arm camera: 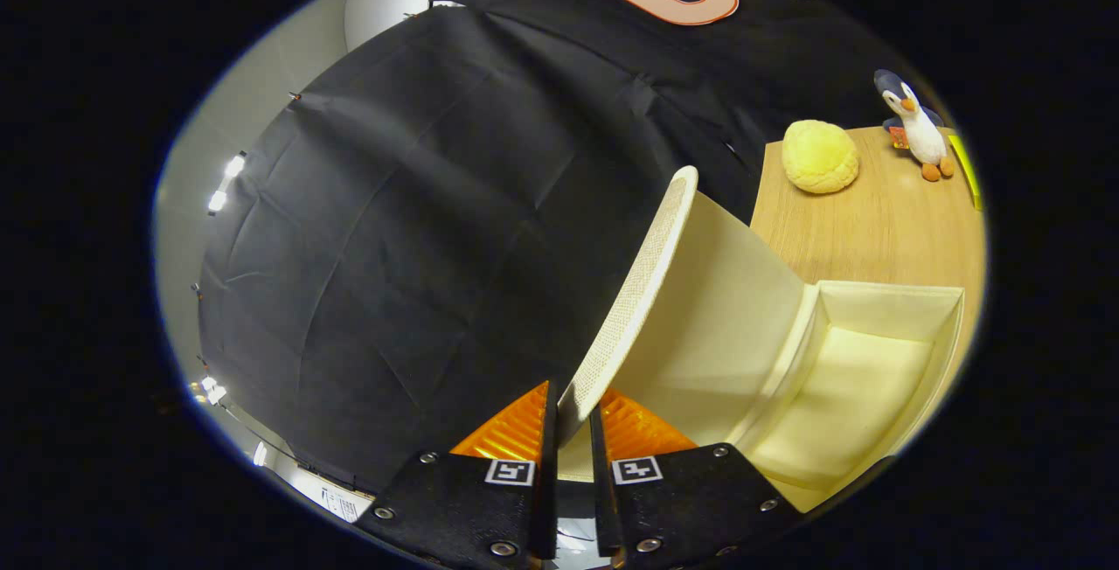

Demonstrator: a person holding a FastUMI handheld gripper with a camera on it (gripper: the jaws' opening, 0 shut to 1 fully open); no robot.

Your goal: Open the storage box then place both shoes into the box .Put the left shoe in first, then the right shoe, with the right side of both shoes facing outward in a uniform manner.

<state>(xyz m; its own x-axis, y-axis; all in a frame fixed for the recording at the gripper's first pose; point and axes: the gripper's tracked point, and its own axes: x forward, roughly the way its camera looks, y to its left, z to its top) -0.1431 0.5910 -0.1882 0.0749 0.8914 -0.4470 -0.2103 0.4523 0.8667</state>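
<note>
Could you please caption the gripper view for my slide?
Hand-held gripper shut on the lid, lifting it off the open storage box.

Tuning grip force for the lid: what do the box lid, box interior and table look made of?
Cream box lid, pinched in the claw: woven fabric over a stiff board, judging by the mesh texture on its outer face and its straight edge. Cream box interior: matte cloth-like lining, no gloss. Light brown table: wood or wood-look laminate, with visible grain; can't tell which.

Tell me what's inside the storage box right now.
The lid, pinched between the gripper fingers, is lifted, so the storage box stands open. Its visible cream floor holds no shoe. The near corner beneath the lid and fingers is hidden.
</note>
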